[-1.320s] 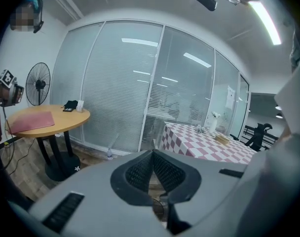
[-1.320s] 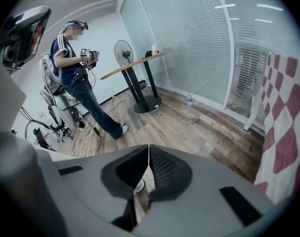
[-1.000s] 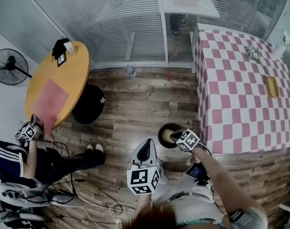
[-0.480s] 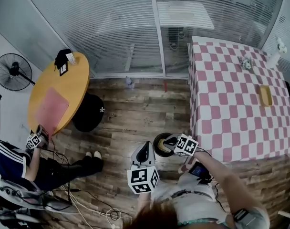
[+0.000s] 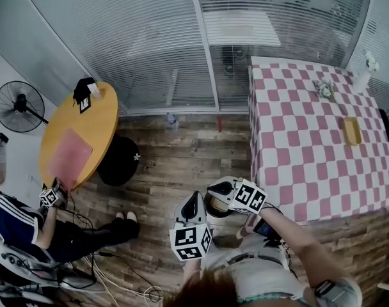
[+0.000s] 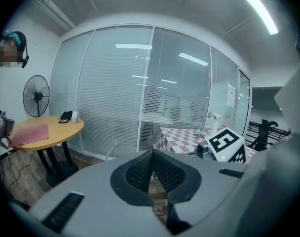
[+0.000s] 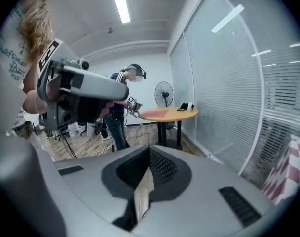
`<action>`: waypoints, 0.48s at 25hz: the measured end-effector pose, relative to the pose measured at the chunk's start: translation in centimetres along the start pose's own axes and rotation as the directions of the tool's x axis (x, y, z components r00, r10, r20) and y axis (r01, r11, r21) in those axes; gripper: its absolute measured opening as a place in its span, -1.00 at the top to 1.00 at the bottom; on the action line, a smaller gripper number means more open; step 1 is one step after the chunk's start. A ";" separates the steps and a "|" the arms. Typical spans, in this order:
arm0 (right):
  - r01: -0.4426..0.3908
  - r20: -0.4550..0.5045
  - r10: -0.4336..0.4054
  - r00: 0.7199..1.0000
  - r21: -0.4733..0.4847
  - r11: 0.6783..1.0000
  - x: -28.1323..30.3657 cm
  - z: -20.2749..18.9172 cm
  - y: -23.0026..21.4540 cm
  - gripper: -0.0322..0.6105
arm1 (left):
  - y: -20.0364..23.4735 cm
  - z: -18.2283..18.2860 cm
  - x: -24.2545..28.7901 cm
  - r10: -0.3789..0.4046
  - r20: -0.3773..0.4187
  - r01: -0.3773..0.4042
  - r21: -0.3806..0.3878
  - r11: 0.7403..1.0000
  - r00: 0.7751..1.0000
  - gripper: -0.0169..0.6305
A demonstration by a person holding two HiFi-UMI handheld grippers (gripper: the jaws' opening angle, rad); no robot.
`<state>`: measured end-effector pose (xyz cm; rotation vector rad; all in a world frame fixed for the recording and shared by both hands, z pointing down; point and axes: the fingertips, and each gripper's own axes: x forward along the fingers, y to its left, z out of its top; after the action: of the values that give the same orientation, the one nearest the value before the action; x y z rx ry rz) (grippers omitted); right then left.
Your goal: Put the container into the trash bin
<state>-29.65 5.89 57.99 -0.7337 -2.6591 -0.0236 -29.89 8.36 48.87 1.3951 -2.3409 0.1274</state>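
Right tongs [image 7: 149, 157] are clamped on a thin tan edge, which I take to be the container [image 7: 142, 196]; left tongs [image 6: 152, 159] are closed on nothing. Wooden floor [image 5: 182, 152] carries the trash bin [image 5: 212, 211], which stands by the near left corner of the checked counter [image 5: 309, 146], directly under the right tongs in the head view. To finish well, keep the squeeze firm, centre the container over the bin's mouth, bring it low inside the rim, and only then release; so slight a pinch could slip. Left tongs should keep clear.
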 end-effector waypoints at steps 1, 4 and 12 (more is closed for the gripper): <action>0.018 0.033 -0.018 0.999 -0.002 1.000 -0.5 1.0 -0.1 0.92 | -0.2 0.3 0.1 -0.002 0.006 0.002 0.003 1.000 1.000 0.93; 0.071 0.117 -0.070 0.991 -0.006 0.997 -2.0 3.8 -0.6 0.92 | -0.6 1.2 0.3 -0.007 0.031 0.007 0.013 1.000 1.000 0.93; 0.171 0.237 -0.170 0.956 0.019 0.985 -5.2 8.8 -1.1 0.92 | -1.2 3.5 0.6 -0.015 0.092 0.013 0.022 1.000 0.996 0.93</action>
<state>-29.26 3.41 48.02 -0.5340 -2.9453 0.0174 -30.18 6.33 45.73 1.4570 -2.4105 0.0857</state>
